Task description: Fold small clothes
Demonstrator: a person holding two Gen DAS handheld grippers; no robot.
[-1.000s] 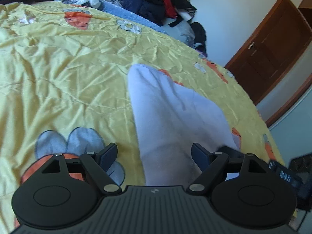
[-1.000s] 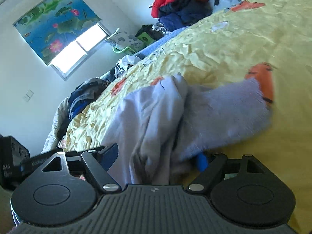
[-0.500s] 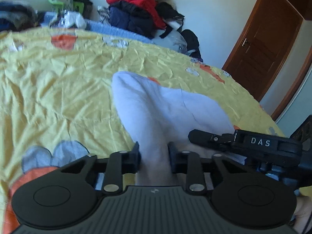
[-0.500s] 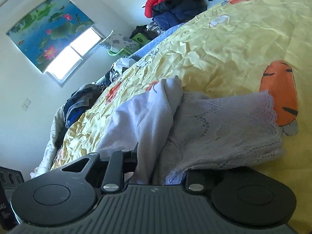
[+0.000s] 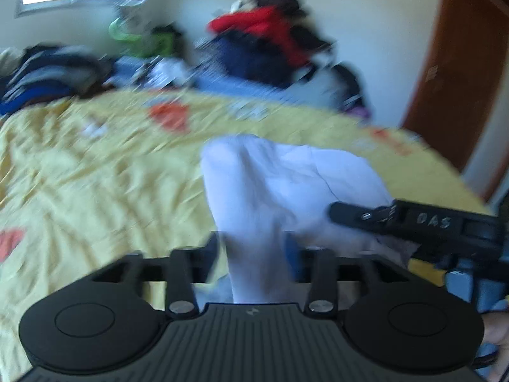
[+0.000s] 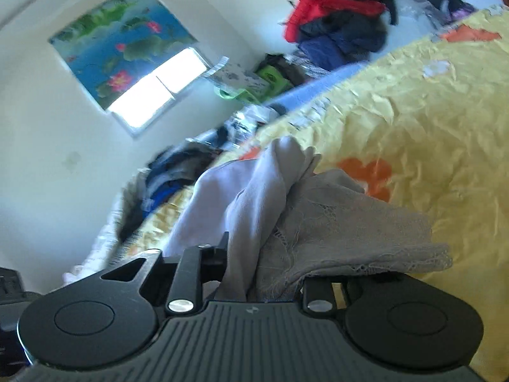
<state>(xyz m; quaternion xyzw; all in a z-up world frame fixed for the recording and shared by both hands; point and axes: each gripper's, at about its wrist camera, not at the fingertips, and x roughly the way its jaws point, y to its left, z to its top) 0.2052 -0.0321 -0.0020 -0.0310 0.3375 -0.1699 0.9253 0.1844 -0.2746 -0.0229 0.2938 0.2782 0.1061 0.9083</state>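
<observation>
Near the front edge of the yellow bedspread (image 5: 95, 175): left gripper (image 5: 254, 248) and right gripper (image 6: 261, 254) side by side, each clamped on the white garment (image 5: 286, 175); jaws lately easing wider yet cloth pinched; near end lifted, far end on bed, presumably to carry over for a fold; lace part (image 6: 350, 222) draped over the right.

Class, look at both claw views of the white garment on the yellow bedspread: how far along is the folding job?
Early. Done: both claws have gathered the white garment, its near end raised off the yellow bedspread. In hand: the left claw and right claw each have cloth bunched between their fingers, whose gaps have just widened after closing. Left: no neat fold shows; the lace part hangs rumpled.
</observation>
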